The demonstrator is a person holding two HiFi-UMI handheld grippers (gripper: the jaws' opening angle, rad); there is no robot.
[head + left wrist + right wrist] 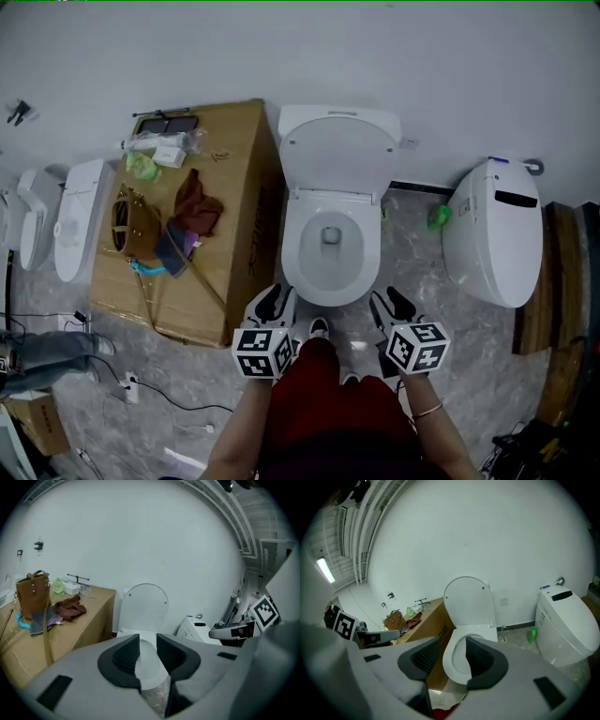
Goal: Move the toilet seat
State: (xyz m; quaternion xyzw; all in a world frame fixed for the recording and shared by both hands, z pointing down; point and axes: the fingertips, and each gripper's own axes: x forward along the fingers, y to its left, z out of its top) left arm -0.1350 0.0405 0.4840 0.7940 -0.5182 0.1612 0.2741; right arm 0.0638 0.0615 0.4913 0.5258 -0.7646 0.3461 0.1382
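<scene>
Both tools are slack: the left gripper (274, 305) has its jaws parted with only floor and the bowl's front showing through the gap, and the right gripper (392, 306) stands a little wider apart, also with nothing between its pads. The toilet seat (292, 253) lies directly ahead of both of them and slightly below. I read it as the ring lying flat on the bowl, while the solid lid (337, 155) stands upright beyond it against the wall (281, 47). Its long axis runs straight away from me, with the front lip nearest and the hinge at the far end under the lid. The two grippers flank that front lip, the left one just off its left corner and the right one just off its right corner. Neither touches it, and I cannot call one clearly nearer. If the ring is to swing up, I judge the lip is the place to catch it, since the hinge is out of easy reach past the bowl. To the left of the left gripper a cardboard box (234, 234) crowds the bowl, with a brown bag (131, 225) and cloths on top. Right of the right gripper there is open grey marble floor (412, 253), then a second toilet (497, 234).
</scene>
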